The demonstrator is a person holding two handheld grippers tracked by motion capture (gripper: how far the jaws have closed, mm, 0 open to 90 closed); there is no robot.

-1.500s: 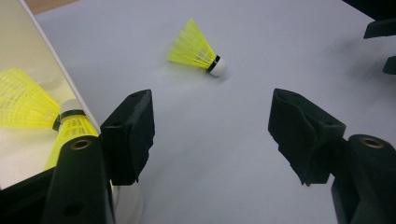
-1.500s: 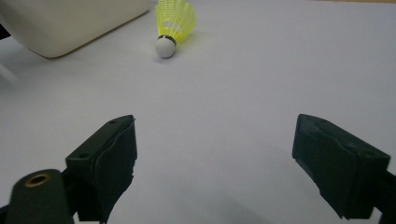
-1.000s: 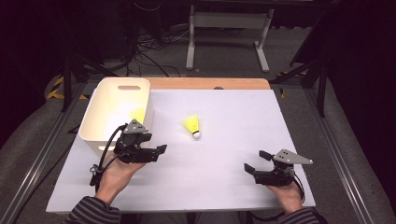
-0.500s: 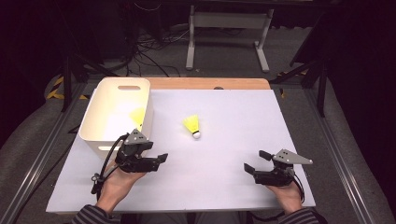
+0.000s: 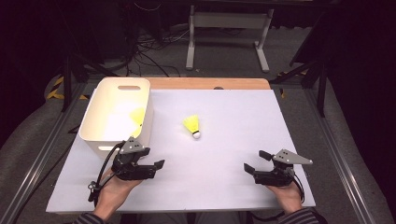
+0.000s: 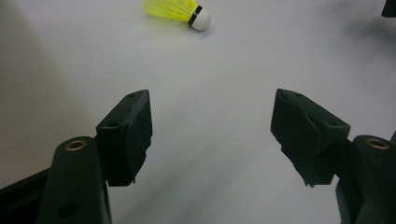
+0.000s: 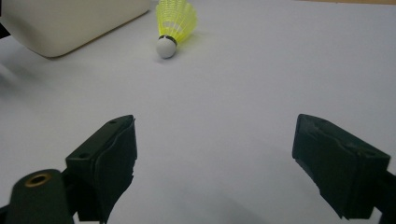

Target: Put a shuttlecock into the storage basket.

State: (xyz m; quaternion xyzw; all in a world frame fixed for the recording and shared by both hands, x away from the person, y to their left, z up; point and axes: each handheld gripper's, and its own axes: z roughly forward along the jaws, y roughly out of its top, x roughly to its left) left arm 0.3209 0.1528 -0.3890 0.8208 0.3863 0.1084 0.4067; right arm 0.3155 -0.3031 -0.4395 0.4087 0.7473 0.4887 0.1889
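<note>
I see a white table (image 5: 233, 116) with a wooden strip along its far edge. A white bin (image 5: 116, 116) sits on its far left part. A yellow shuttlecock (image 5: 192, 126) lies near the middle, cork toward me.

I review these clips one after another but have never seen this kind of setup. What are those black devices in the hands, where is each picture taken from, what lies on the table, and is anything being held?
A person sits at a white table and holds a hand-operated two-jaw tool in each hand: the left gripper and the right gripper. The high view comes from a fixed camera above. The other two come from small cameras on the grippers, looking along their black jaws.

On the table lies a yellow shuttlecock with a white tip, on its side. At the far left stands a white bin with something yellow inside; what it is cannot be told.

Both grippers are open with nothing between the jaws, and the shuttlecock lies ahead of them, untouched.
</note>
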